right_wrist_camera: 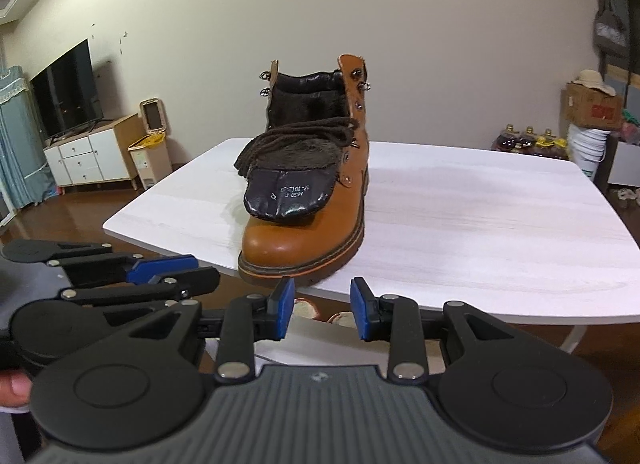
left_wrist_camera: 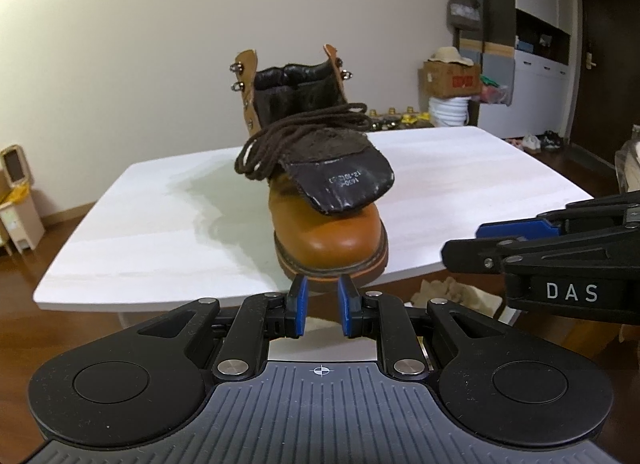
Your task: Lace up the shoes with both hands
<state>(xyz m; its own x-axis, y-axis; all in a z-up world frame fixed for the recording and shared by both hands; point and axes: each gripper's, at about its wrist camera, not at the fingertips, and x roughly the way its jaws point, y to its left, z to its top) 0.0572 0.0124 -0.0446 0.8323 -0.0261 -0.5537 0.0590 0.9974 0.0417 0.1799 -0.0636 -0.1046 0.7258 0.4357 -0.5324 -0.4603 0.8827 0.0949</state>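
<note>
One white worktop (left_wrist_camera: pixel 160 224) spreads ahead of both grippers, and on it stands one tan leather boot (left_wrist_camera: pixel 328 232), upright on its sole near the worktop's closest edge. The boot's long axis runs straight away from the grippers, toe cap toward them and slightly overhanging the edge, heel and open collar at the far end. Its one dark tongue (left_wrist_camera: pixel 344 188) is flopped forward over the toe, underside up with faint printed digits showing. One dark brown lace (left_wrist_camera: pixel 280 136) lies in a loose tangle of loops on top of the tongue, just behind the fold, not threaded through the upper hooks. Two grippers are in view: the left gripper (left_wrist_camera: pixel 322 306) sits just short of the toe, its blue pads a narrow gap apart and empty; the right gripper (right_wrist_camera: pixel 322 310), beside it to the right, has its jaws wider apart, also holding nothing.
</note>
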